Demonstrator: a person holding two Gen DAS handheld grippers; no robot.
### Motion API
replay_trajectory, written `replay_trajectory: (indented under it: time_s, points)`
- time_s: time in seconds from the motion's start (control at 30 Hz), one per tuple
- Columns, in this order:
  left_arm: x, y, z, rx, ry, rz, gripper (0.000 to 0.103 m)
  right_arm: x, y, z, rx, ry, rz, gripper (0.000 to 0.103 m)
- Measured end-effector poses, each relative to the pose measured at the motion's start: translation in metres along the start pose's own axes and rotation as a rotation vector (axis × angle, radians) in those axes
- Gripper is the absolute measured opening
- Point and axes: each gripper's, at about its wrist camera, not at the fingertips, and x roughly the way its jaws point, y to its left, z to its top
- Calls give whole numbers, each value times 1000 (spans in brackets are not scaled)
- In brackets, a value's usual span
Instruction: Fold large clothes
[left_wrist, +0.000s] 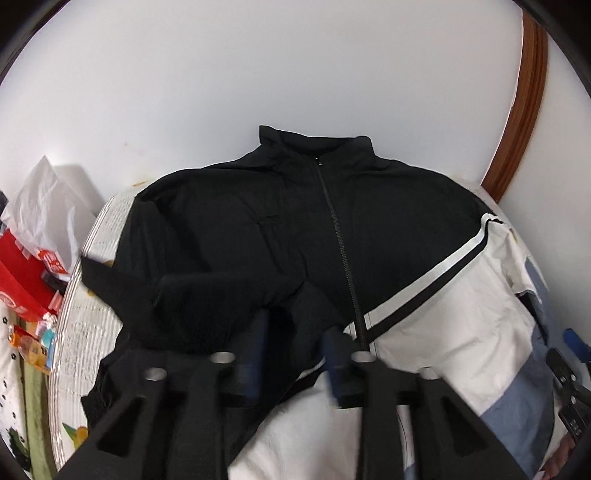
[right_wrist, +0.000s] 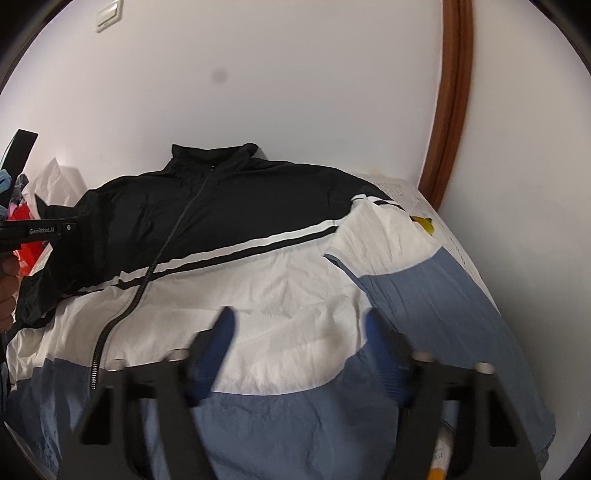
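Note:
A large zip-up jacket (left_wrist: 388, 229), black on top, white in the middle and blue at the hem, lies face up on a printed cover, collar toward the wall. Its black sleeve (left_wrist: 192, 291) is folded in over the chest. My left gripper (left_wrist: 295, 343) hovers over the sleeve's end with its blue-padded fingers apart, pressing on nothing. In the right wrist view the jacket (right_wrist: 258, 288) fills the surface. My right gripper (right_wrist: 299, 332) stands open just above the white panel. The white and blue sleeve (right_wrist: 406, 266) lies folded at the right.
A white plastic bag (left_wrist: 48, 206) and a red box (left_wrist: 18, 273) crowd the left edge of the printed cover (left_wrist: 85, 314). A white wall stands right behind the collar, with a brown door frame (left_wrist: 524, 110) at the right. A hand (right_wrist: 7, 288) holds the left gripper's body.

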Motion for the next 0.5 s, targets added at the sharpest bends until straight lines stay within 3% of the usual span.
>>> replay_trajectory:
  time_s: [0.1, 0.27, 0.37, 0.43, 0.5]
  points:
    - [-19, 11, -7, -9, -33, -7, 62, -4, 12, 5, -9, 5, 18, 53]
    - [-53, 42, -18, -27, -82, -7, 68, -16, 47, 16, -55, -17, 73, 54]
    - [-69, 75, -29, -55, -107, 29, 74, -14, 75, 25, -80, -12, 131, 61]
    - [-73, 103, -39, -95, -103, 61, 76, -8, 96, 32, -96, -10, 177, 72]
    - [-73, 126, -49, -128, -84, 77, 76, 0, 120, 39, -110, 0, 227, 75]
